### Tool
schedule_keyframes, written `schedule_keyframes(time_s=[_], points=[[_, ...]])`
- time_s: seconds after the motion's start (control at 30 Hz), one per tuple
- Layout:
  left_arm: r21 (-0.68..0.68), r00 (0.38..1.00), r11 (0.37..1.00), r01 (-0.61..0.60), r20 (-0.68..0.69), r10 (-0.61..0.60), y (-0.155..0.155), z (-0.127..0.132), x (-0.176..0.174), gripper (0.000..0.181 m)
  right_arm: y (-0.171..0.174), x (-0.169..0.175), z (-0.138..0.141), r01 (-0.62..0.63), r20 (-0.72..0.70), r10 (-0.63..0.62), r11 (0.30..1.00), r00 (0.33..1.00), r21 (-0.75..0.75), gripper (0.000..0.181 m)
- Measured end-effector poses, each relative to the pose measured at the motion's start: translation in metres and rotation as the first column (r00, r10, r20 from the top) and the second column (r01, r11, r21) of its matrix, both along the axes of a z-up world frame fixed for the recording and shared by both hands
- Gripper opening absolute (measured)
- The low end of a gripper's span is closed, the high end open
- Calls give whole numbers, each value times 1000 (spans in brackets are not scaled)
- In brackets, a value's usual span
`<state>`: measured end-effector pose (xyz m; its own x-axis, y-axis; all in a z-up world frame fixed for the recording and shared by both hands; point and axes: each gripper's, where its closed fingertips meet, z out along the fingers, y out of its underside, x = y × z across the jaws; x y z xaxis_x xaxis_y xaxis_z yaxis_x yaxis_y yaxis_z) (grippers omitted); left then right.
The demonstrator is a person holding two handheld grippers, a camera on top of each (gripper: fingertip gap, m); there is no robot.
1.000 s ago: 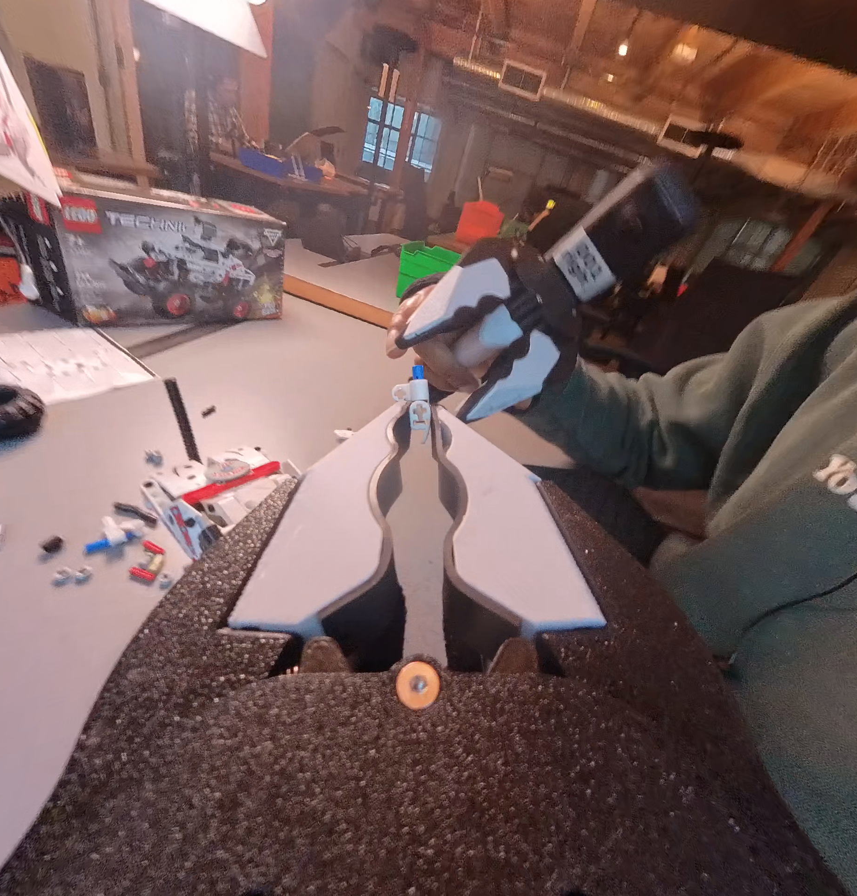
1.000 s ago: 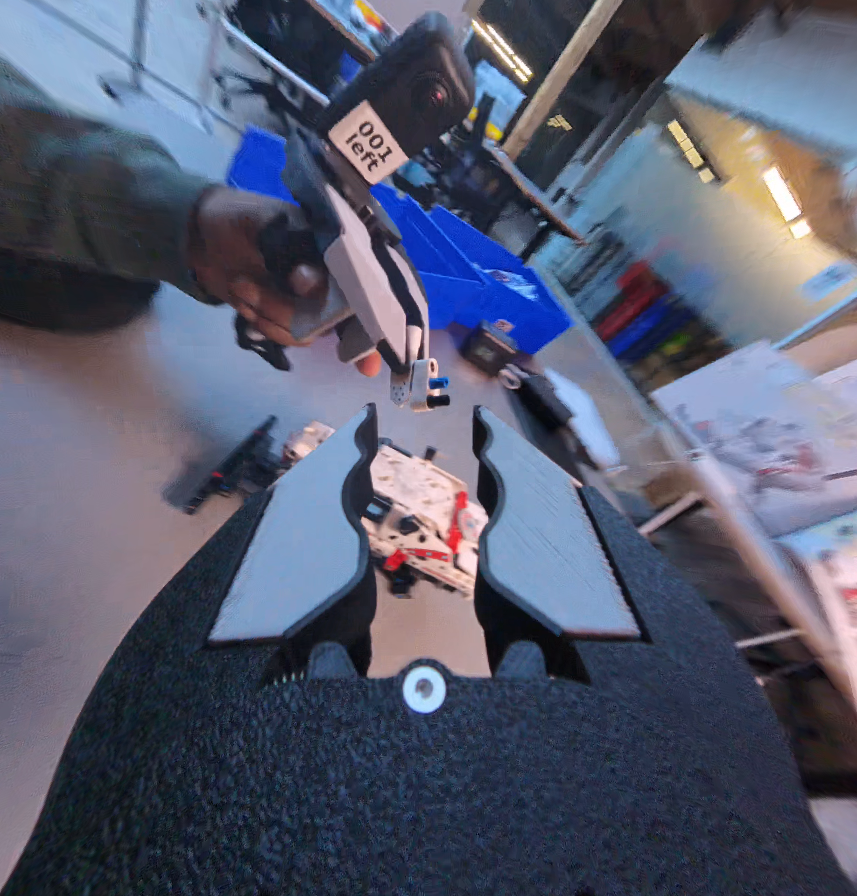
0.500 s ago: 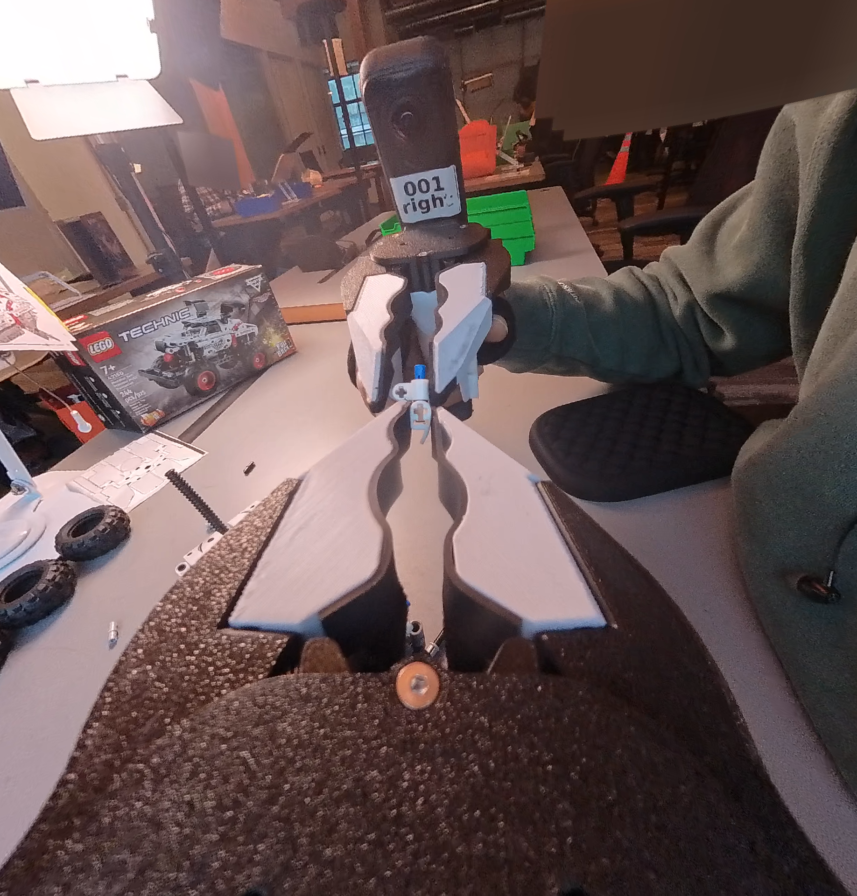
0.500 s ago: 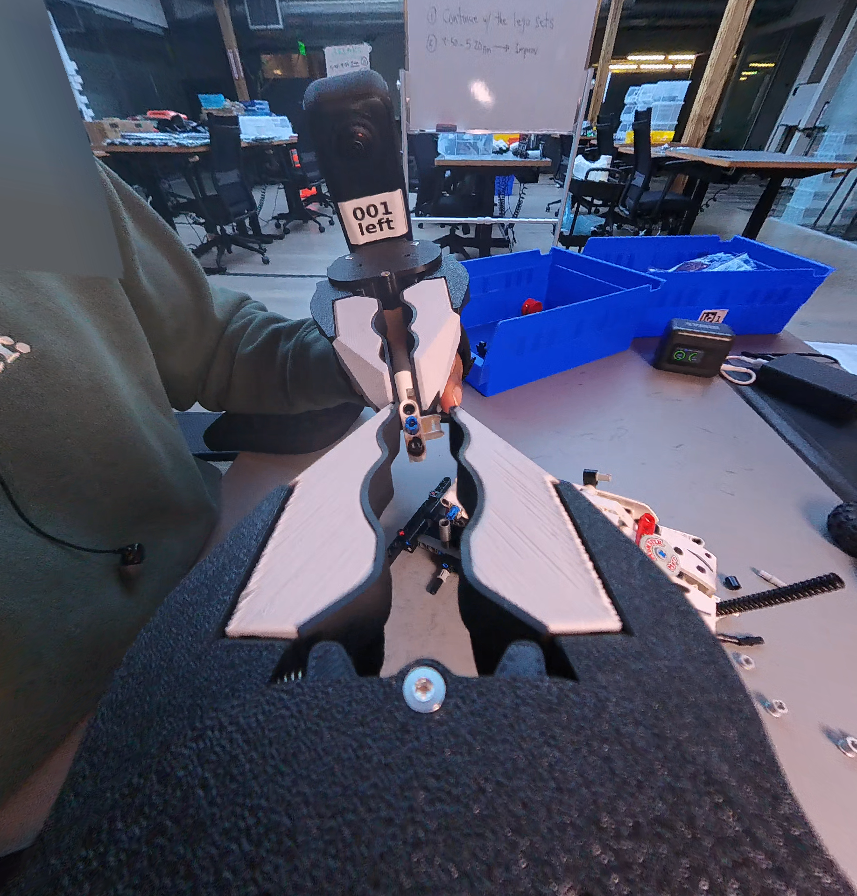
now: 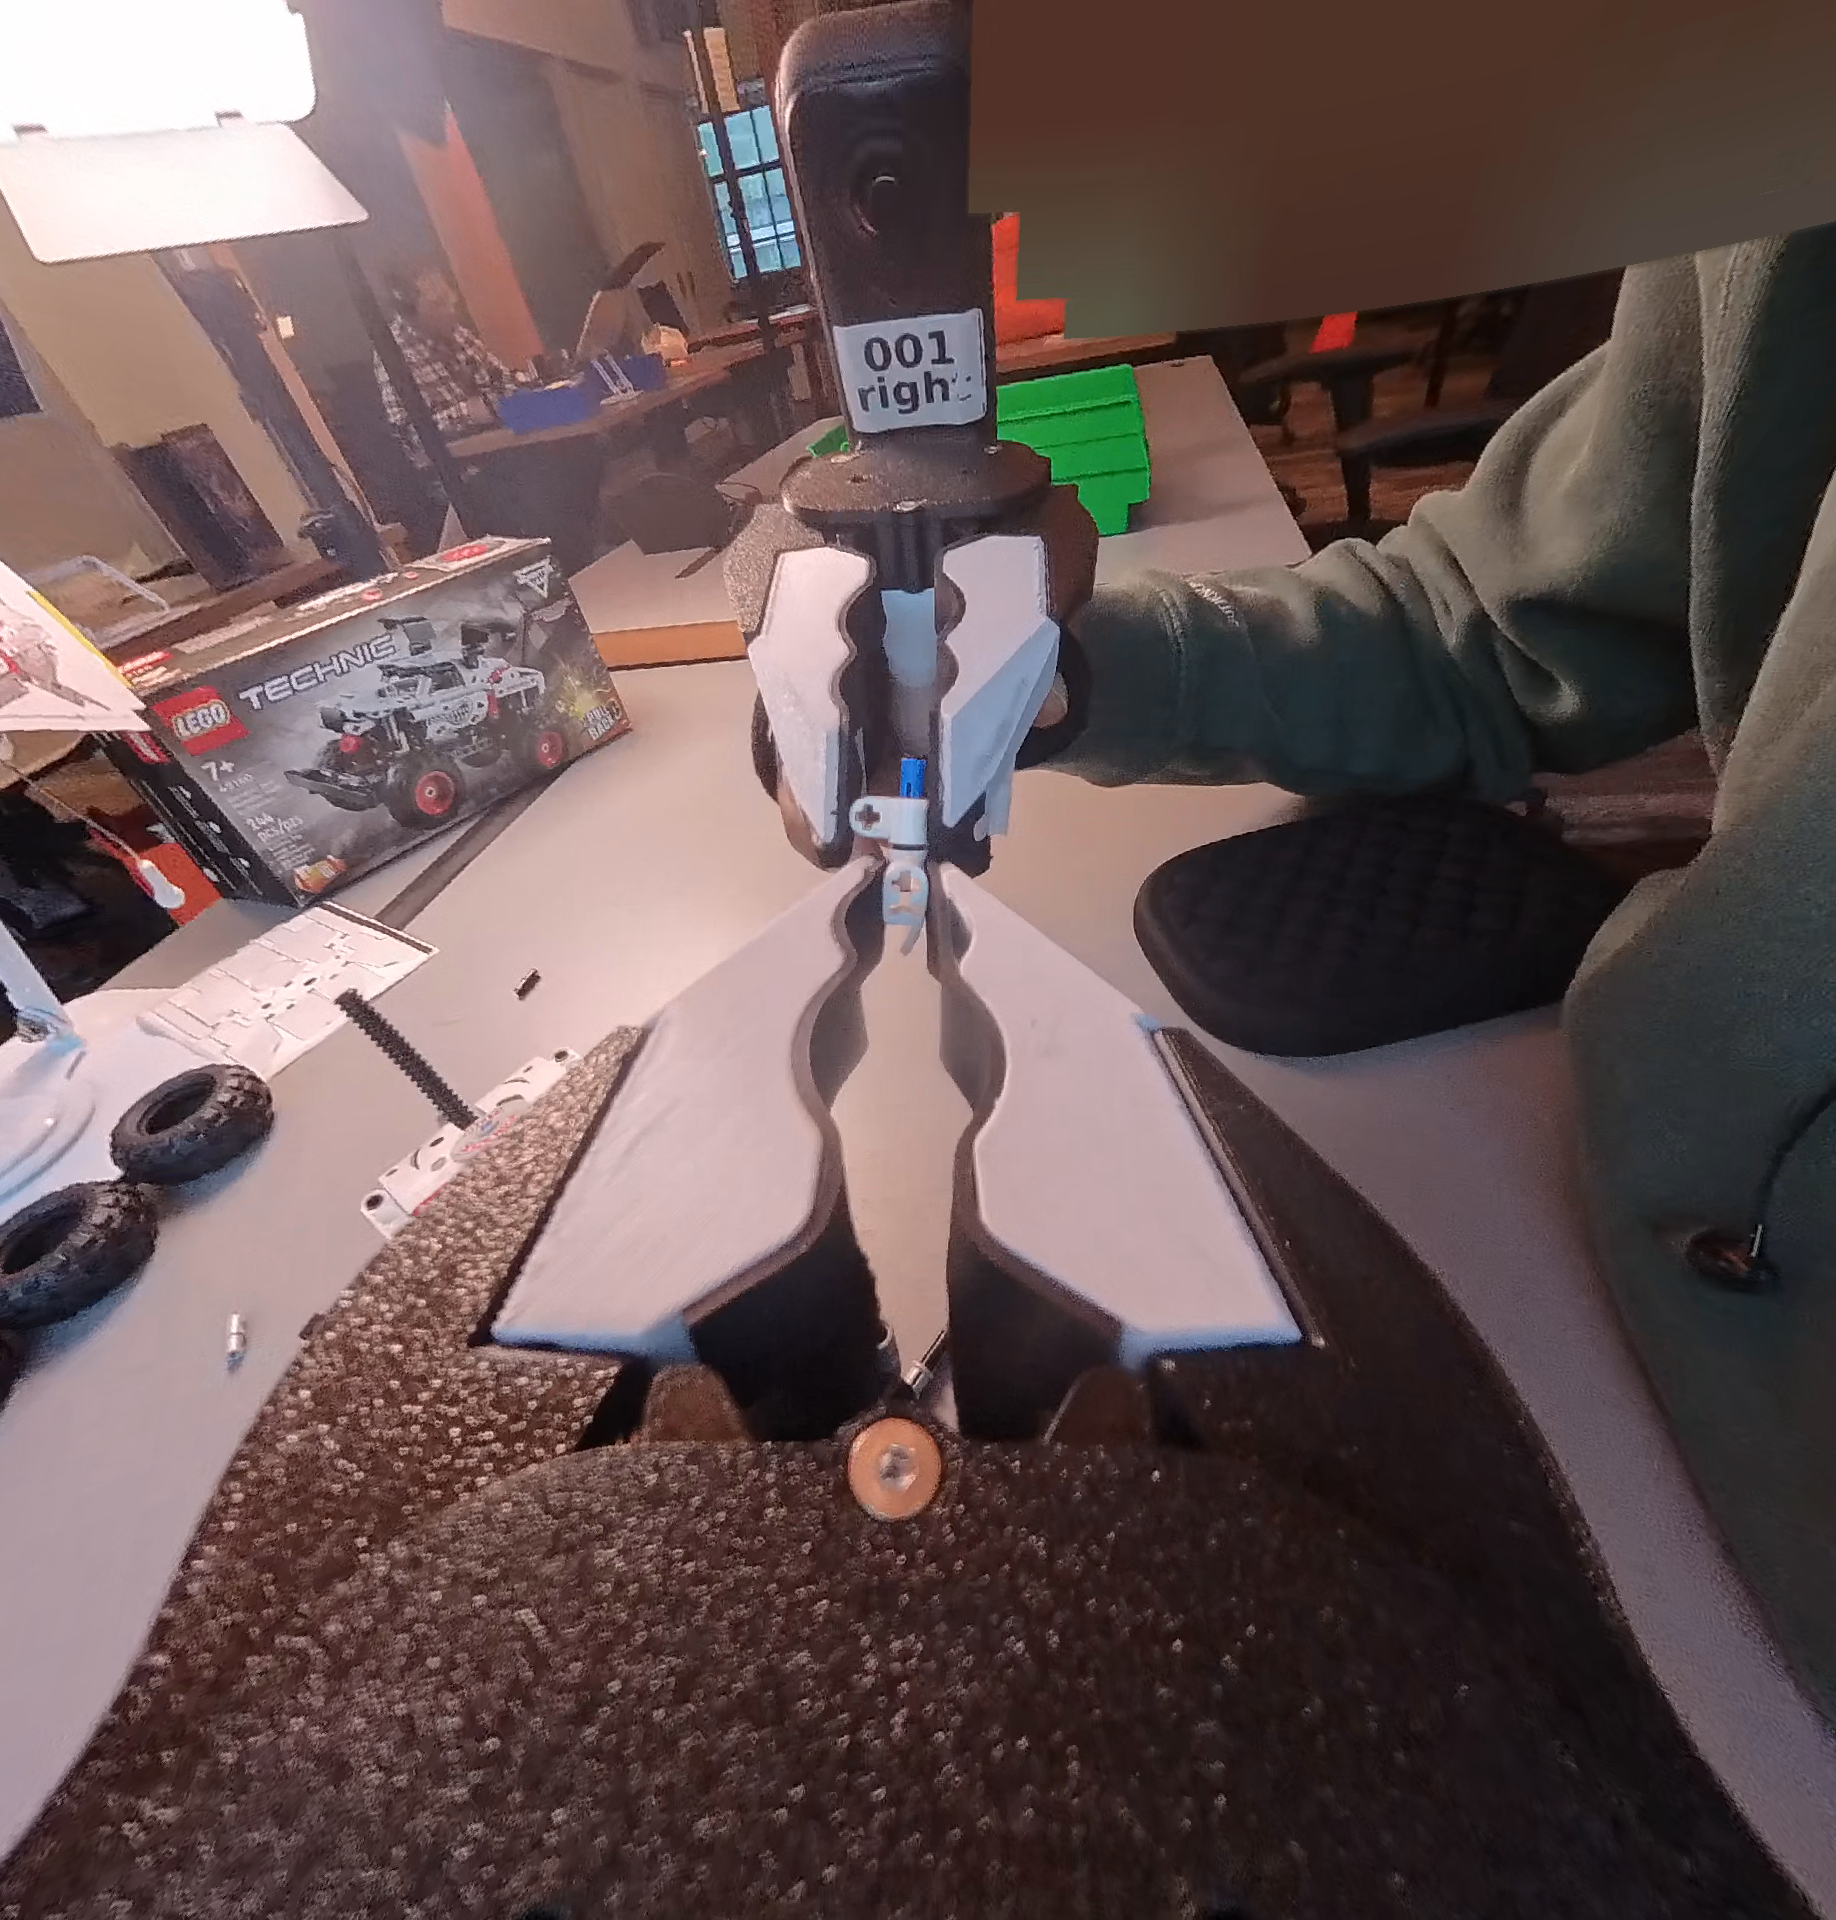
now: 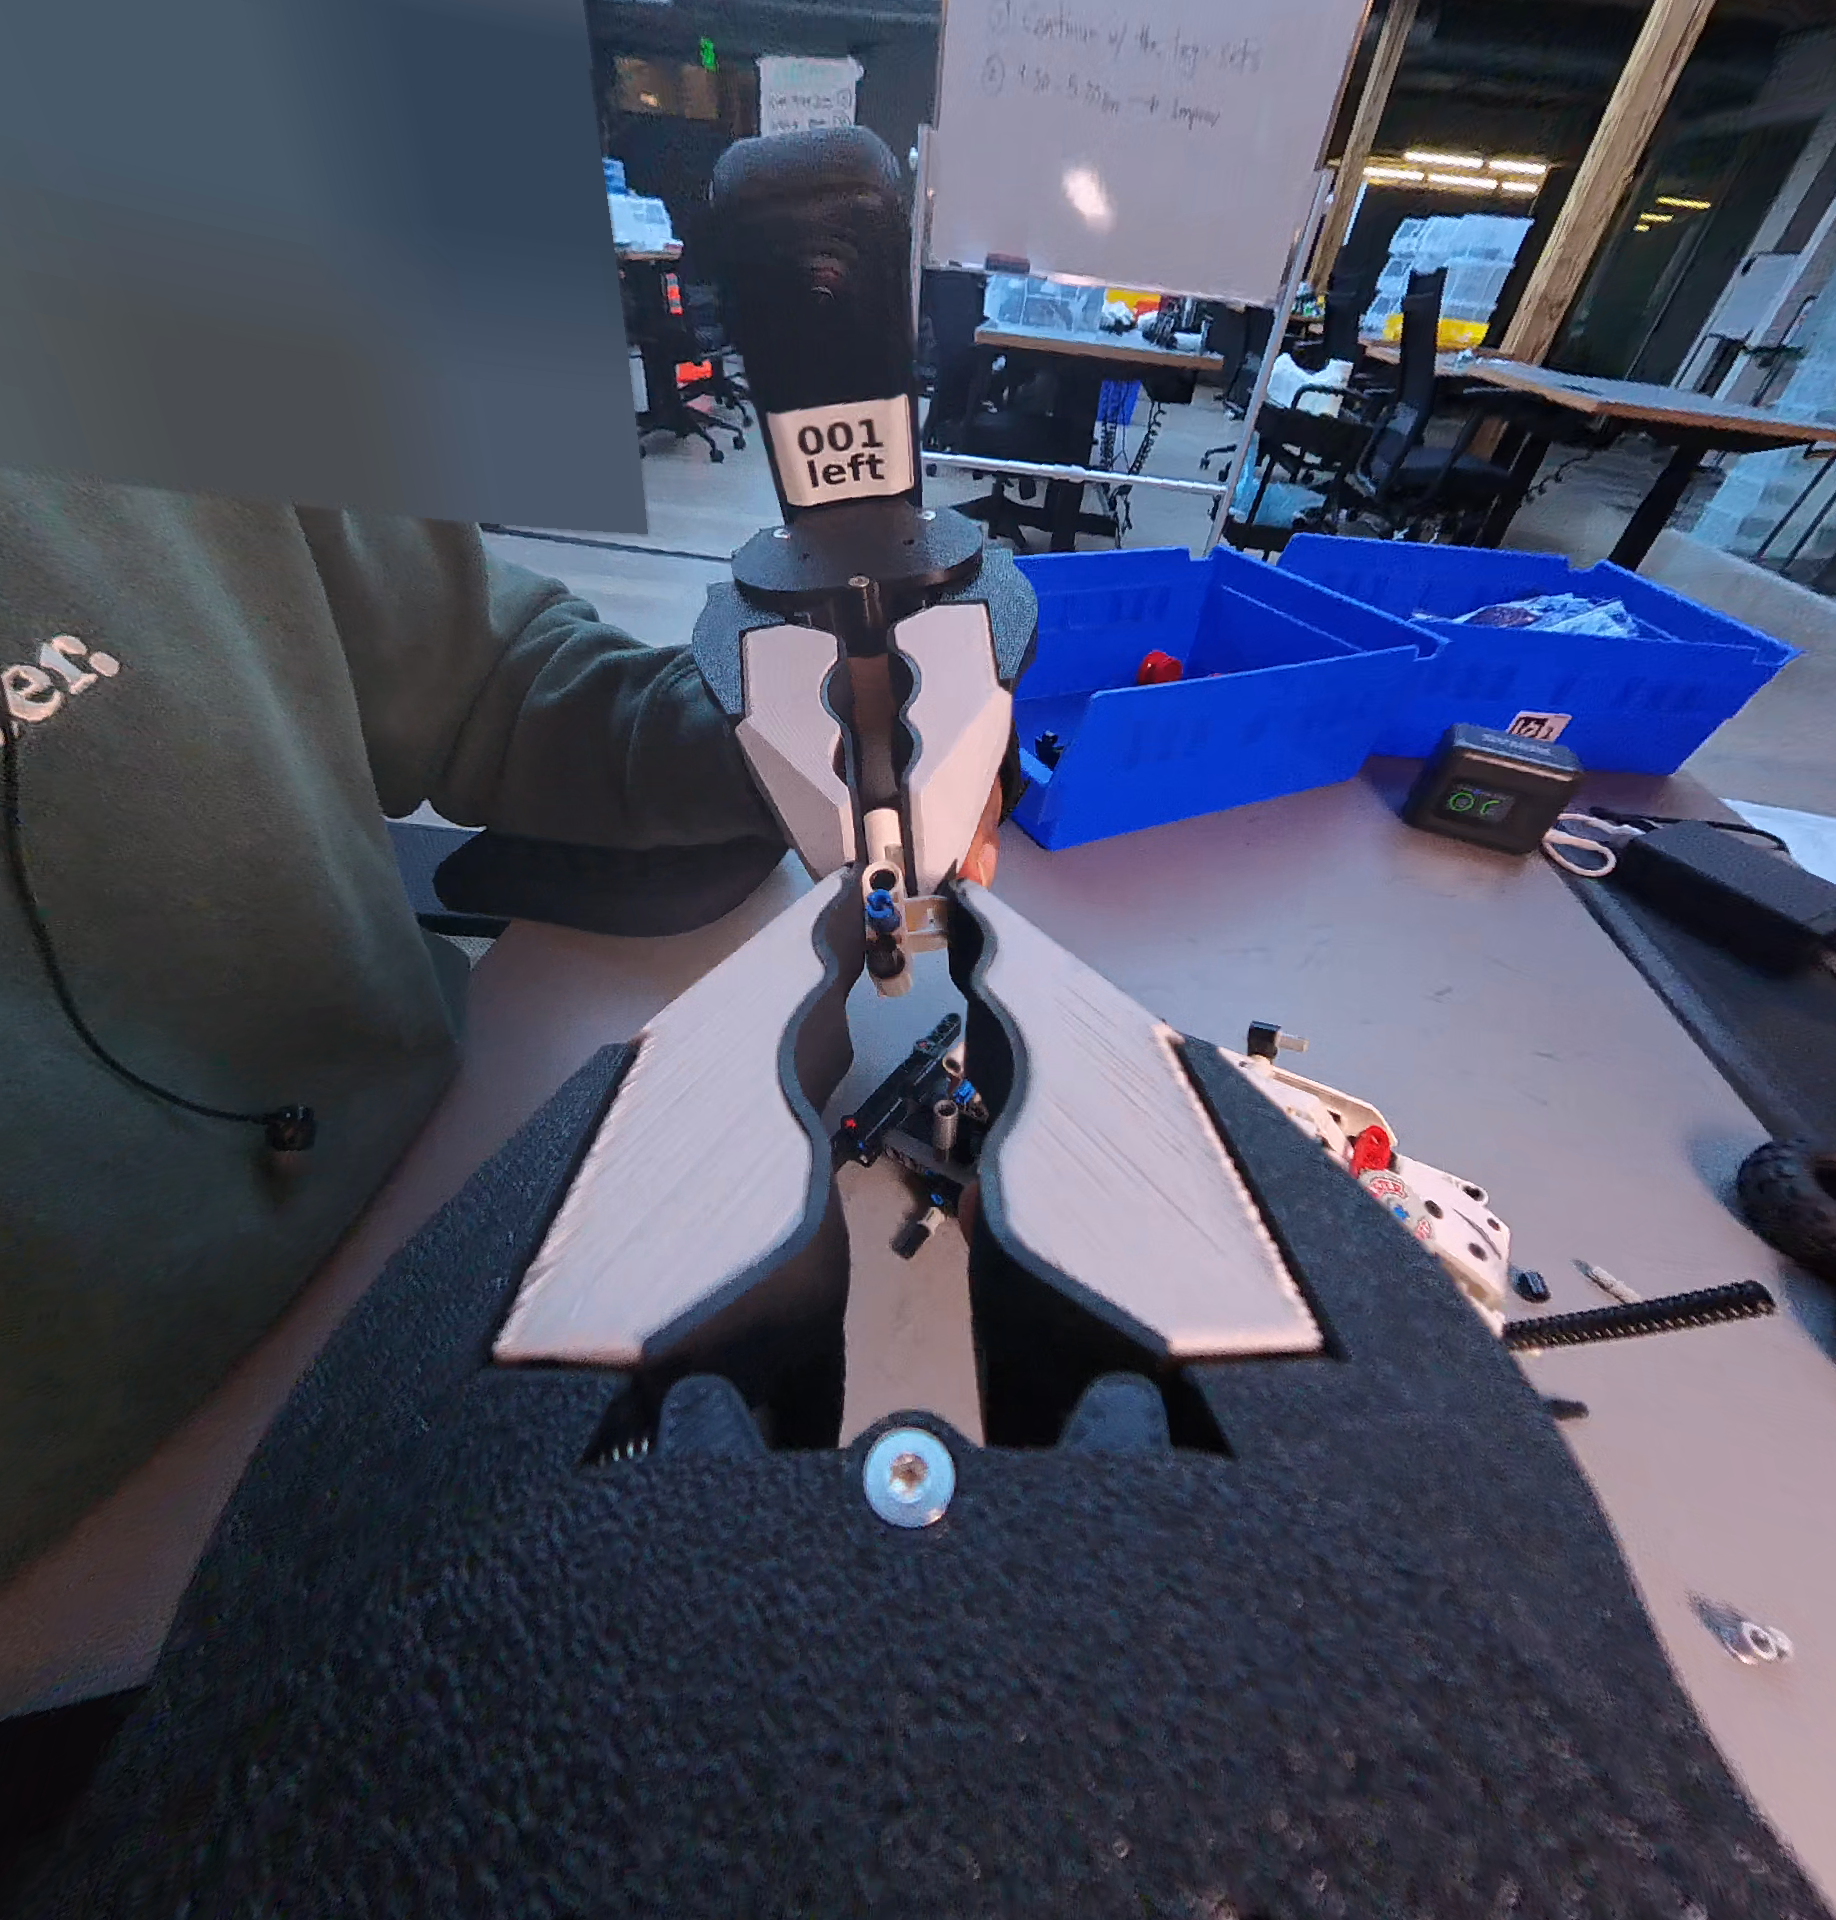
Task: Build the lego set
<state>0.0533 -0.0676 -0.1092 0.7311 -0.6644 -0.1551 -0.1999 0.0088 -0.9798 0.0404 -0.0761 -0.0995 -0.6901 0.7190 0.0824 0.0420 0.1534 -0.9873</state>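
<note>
My left gripper (image 5: 903,904) is shut on a small white Lego piece (image 5: 893,831) with a blue pin, held up above the table. My right gripper (image 5: 909,831) faces it head-on, its jaws narrowly open on either side of that piece. In the right wrist view my right gripper (image 6: 901,904) flanks the same piece (image 6: 893,925), very close on both sides but with no clear grip. The left gripper (image 6: 883,847) holds the piece from the far side. Below lie a black frame assembly (image 6: 914,1122) and a white truck body part (image 6: 1392,1195).
The Lego box (image 5: 374,727), a parts sheet (image 5: 290,977), black tyres (image 5: 192,1122) and a black toothed rod (image 5: 400,1060) lie to the left. Blue bins (image 6: 1257,686), a small device (image 6: 1490,790) and a power adapter (image 6: 1724,894) stand behind. A black wrist pad (image 5: 1381,925) lies by the person's sleeve.
Both grippers swung round to face each other tip to tip. The right jaws came around the held piece and narrowed on it. The left gripper kept its hold.
</note>
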Motion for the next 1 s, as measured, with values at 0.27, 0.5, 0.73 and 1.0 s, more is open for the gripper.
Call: schedule_keyframes(time_s=[0.27, 0.5, 0.73, 1.0], points=[[-104, 1000, 995, -7, 3, 7, 7, -19, -5, 4, 5, -3, 9, -38, -8, 38, 969, 999, -246, 8], [-85, 998, 995, -55, -40, 52, 15, -18, -11, 4, 51, 16, 51, 90, -120, -115, 976, 986, -198, 2], [-58, 996, 995, -78, -53, 75, 10, -18, -13, 4, 34, 0, 13, 30, 10, -29, 975, 1000, -219, 12], [-94, 984, 979, -180, -22, 179, 22, -29, -38, 5, 33, 4, -8, 28, 76, -22, 997, 997, -74, 15]])
